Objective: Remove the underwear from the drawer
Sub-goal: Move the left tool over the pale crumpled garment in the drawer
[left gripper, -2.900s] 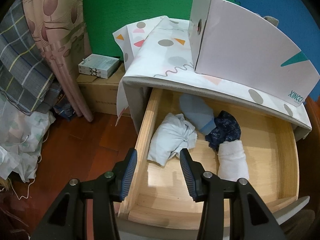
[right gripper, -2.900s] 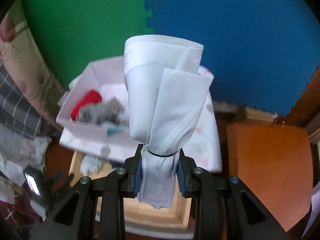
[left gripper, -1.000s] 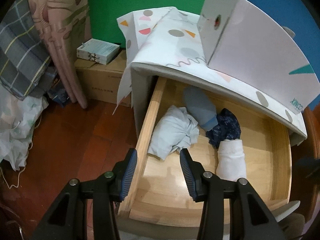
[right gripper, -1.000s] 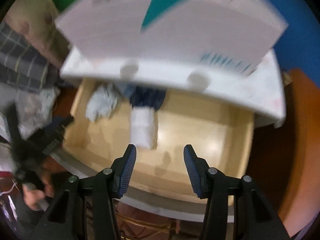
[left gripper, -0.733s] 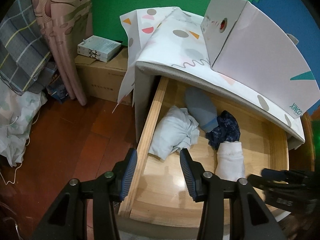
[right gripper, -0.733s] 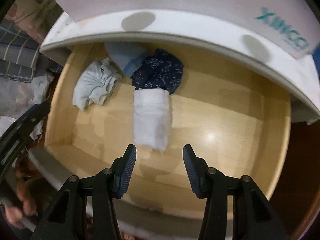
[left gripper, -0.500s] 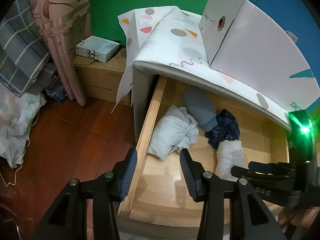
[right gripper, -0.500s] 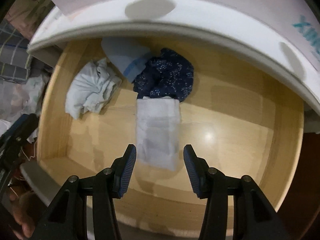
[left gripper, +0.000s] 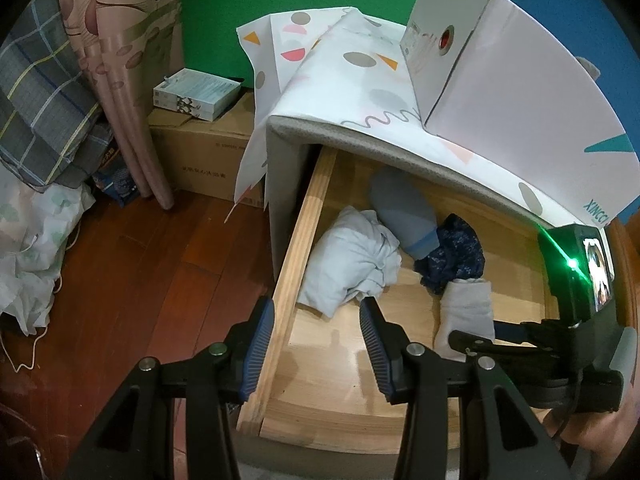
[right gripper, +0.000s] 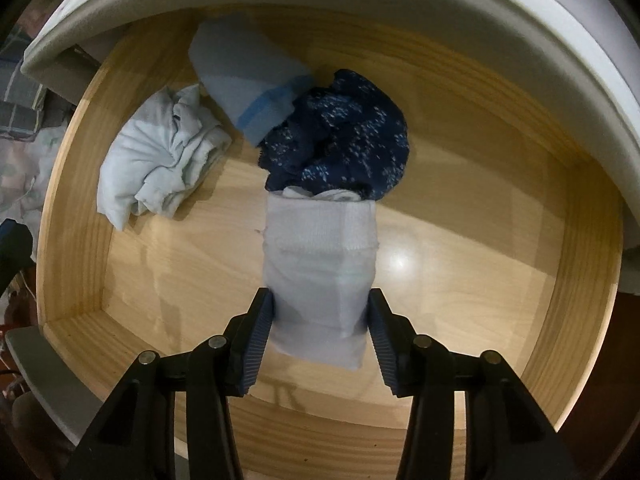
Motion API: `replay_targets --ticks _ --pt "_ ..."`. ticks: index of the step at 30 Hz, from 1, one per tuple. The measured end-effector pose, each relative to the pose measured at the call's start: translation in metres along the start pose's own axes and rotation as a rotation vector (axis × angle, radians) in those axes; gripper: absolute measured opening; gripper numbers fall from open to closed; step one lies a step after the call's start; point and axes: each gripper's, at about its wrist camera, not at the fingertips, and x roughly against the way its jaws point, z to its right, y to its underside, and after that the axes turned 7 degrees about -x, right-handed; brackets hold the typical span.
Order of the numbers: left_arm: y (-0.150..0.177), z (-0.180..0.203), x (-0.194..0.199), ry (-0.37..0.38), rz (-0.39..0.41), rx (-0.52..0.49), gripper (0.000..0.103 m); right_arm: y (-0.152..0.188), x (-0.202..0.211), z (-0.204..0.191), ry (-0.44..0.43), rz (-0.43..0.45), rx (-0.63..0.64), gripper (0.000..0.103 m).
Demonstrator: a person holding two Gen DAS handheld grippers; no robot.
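Right gripper (right gripper: 320,332), jaws closing astride the white rolled underwear (right gripper: 320,264) in the drawer (right gripper: 480,280). The dark blue garment (right gripper: 344,136) abuts the roll's far end; a crumpled white one (right gripper: 160,152) lies apart. Left gripper (left gripper: 316,332) hangs open over the drawer's side wall.

Your way into the open drawer (right gripper: 472,216) is from above and from the front, because the cabinet top (left gripper: 360,92) with the white box (left gripper: 520,80) hangs over its back part. The right half of the drawer floor is bare, while the left and middle hold the pale bundle (right gripper: 160,152), the grey-blue roll (right gripper: 248,72), the dark blue cloth (right gripper: 344,136) and the white roll (right gripper: 320,272), lying close together. Beside the drawer you have open wooden floor (left gripper: 132,280), closed at the back by a cardboard carton (left gripper: 204,152) and a curtain (left gripper: 120,60).
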Motion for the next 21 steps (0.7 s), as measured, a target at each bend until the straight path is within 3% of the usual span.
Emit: replay_targets --ticks 8,21 --pt "0.0 -0.001 -0.002 -0.004 -0.005 -0.004 0.045 0.009 -0.003 0.028 0.01 -0.028 -0.046 0.044" --pt "0.001 0.002 -0.003 -0.012 -0.01 -0.02 0.045 0.032 -0.006 0.105 0.06 -0.063 -0.158 0.044"
